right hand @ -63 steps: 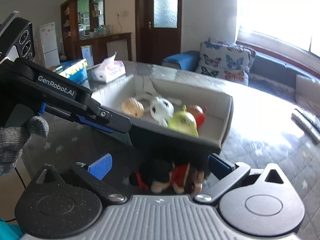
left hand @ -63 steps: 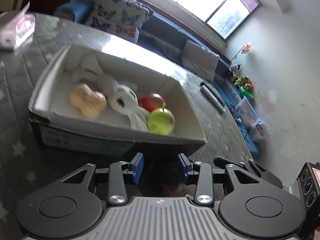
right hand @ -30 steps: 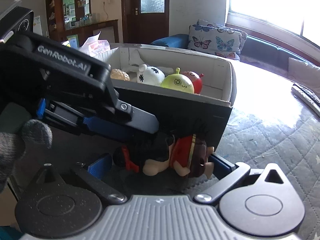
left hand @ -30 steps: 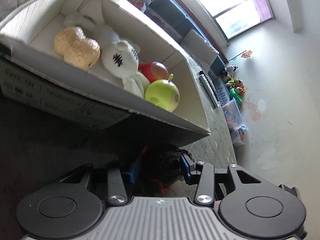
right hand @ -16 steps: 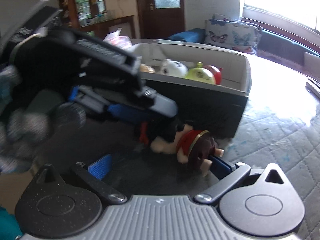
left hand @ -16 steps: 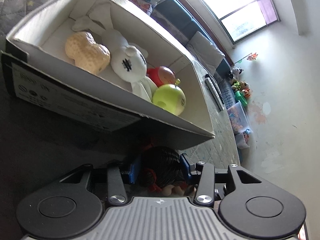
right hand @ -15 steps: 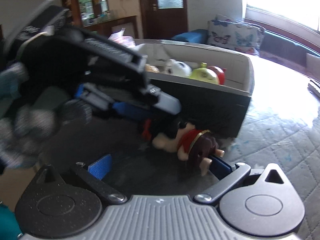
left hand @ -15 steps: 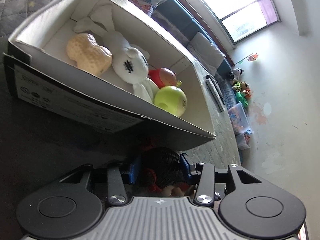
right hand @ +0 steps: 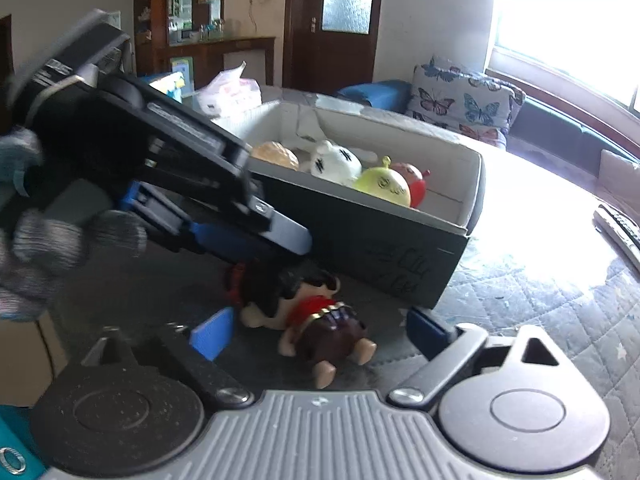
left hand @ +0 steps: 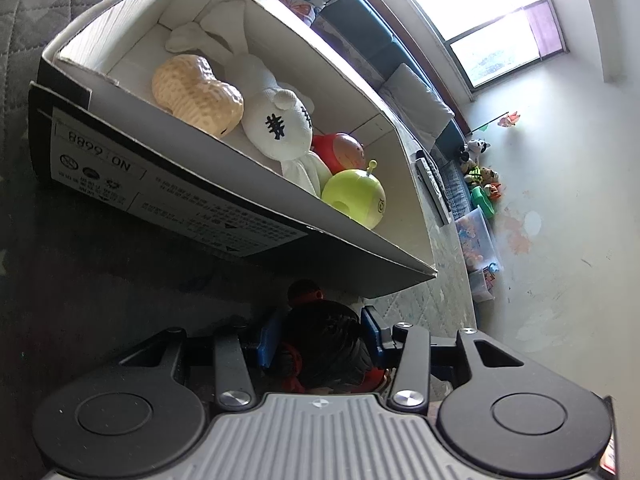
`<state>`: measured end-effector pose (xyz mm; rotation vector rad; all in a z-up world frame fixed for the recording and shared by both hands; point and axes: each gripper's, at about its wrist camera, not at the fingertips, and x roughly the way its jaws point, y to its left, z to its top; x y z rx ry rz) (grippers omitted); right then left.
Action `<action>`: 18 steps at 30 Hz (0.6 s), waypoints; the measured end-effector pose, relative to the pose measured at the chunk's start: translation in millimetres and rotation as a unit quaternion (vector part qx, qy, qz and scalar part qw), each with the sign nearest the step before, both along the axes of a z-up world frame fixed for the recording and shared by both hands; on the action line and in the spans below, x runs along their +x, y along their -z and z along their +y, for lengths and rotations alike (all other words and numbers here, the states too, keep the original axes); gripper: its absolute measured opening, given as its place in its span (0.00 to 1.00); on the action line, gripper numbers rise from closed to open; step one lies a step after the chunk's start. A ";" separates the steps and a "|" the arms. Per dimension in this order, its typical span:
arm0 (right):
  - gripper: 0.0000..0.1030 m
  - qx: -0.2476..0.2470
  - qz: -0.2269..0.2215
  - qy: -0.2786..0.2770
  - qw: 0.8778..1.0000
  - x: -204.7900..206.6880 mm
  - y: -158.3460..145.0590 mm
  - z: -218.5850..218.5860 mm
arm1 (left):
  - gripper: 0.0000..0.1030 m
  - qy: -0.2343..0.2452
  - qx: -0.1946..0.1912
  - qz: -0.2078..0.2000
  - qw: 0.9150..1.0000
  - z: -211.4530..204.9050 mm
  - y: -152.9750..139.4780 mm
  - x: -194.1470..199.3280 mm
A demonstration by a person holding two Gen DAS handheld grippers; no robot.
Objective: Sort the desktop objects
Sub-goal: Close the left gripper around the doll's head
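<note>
A small doll with black hair, red top and brown skirt [right hand: 316, 320] hangs just in front of the cardboard box [right hand: 400, 264]. My left gripper [left hand: 318, 338] is shut on the doll's black head [left hand: 324, 344]; it also shows in the right wrist view [right hand: 264, 256], reaching in from the left. My right gripper [right hand: 320, 334] is open, its blue pads either side of the doll without touching it. The box [left hand: 224, 196] holds a peanut toy [left hand: 196, 96], a white plush rabbit [left hand: 276, 124], a red ball [left hand: 340, 152] and a green ball [left hand: 354, 196].
A grey quilted cloth [right hand: 540, 288] covers the table. Remote controls [right hand: 620, 228] lie at the far right. A tissue pack [right hand: 232, 92] and a blue box [right hand: 168, 80] sit behind the cardboard box. A sofa with butterfly cushions [right hand: 460, 100] stands beyond.
My left gripper has lifted the doll slightly and the box looms closer and lower in its view. My right gripper has drawn back from the doll, which now hangs free of its pads.
</note>
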<state>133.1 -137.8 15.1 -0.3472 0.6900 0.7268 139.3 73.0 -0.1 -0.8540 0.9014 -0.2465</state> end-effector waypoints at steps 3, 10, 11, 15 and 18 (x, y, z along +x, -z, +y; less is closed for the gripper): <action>0.83 0.008 0.023 -0.017 1.000 10.0 6.3 3.6 | 0.44 -0.003 0.002 0.000 1.000 -1.3 -0.8 3.0; 0.69 0.006 0.023 -0.029 0.999 0.4 9.8 4.6 | 0.44 -0.008 0.009 0.004 1.000 -0.2 -3.4 -3.8; 0.69 0.011 0.029 -0.029 0.999 -3.4 9.3 2.1 | 0.44 -0.011 0.009 0.006 1.000 0.9 -3.5 -6.4; 0.69 0.013 0.033 -0.027 0.999 -9.9 9.5 1.4 | 0.44 -0.019 0.005 0.011 1.000 3.0 -3.1 -14.6; 0.69 0.014 0.034 -0.032 0.999 -15.7 8.0 3.7 | 0.44 -0.028 0.000 0.020 0.999 3.7 -1.0 -22.2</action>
